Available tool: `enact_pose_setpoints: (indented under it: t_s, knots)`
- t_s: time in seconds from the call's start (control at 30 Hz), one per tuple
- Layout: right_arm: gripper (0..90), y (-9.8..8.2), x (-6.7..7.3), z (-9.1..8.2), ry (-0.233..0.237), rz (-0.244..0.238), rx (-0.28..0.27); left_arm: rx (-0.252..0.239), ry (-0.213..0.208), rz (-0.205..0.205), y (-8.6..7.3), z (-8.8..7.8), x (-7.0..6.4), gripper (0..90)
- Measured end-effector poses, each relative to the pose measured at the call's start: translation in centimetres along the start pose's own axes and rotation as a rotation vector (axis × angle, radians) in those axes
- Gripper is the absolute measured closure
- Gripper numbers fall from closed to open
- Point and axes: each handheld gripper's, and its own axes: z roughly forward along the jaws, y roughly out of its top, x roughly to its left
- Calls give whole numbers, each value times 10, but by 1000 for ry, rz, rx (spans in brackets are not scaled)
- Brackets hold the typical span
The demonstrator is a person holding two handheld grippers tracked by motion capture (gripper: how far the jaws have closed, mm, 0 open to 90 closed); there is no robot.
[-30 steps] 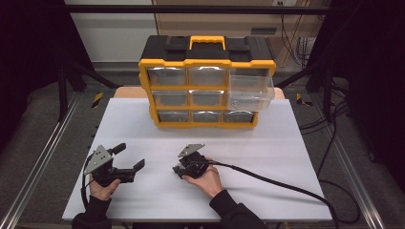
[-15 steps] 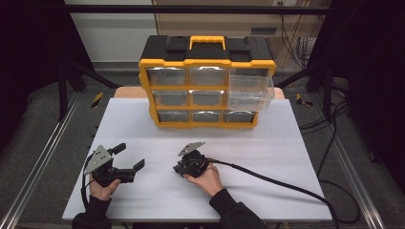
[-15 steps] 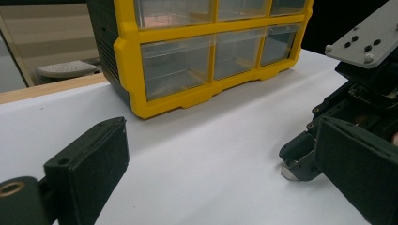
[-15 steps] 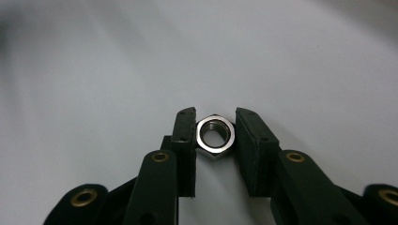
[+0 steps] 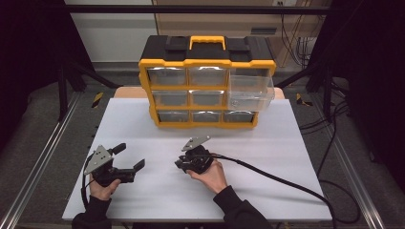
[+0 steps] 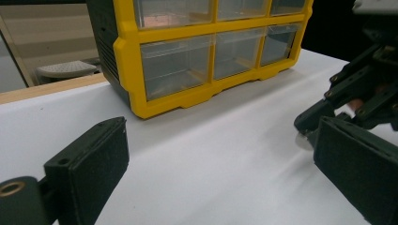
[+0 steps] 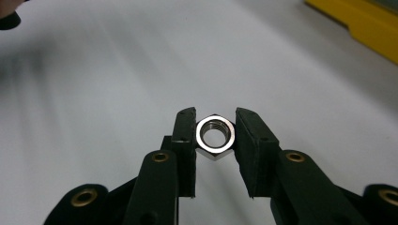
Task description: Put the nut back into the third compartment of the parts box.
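high view: above the near edge, facing forward and down over the whole counter point(image 5: 286, 143) to the far yellow drawer cabinet point(image 5: 206, 81) | left gripper view: low, close to the counter, facing that cabinet point(image 6: 187, 56), shared with high view | right gripper view: very close, angled down at the counter point(image 7: 94, 70), cabinet corner far right.

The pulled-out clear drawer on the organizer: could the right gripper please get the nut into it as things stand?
Probably yes. The right gripper is shut on the nut, the drawer stands open at the top right of the organizer, and only bare table lies between them.
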Motion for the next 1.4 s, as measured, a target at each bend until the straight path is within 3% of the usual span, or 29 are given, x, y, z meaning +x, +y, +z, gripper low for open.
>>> enact_pose_setpoints:
  t_s: [0.3,0.73,1.4]
  knots:
    - [702,14,0,-37,-19,-22,-63,1,-1,0,0,1,0,37]
    - [703,34,-5,-105,-71,-38,-179,1,-1,1,1,1,-1,37]
    - [702,57,-24,-198,-182,-31,-322,2,-1,8,1,1,-2,35]
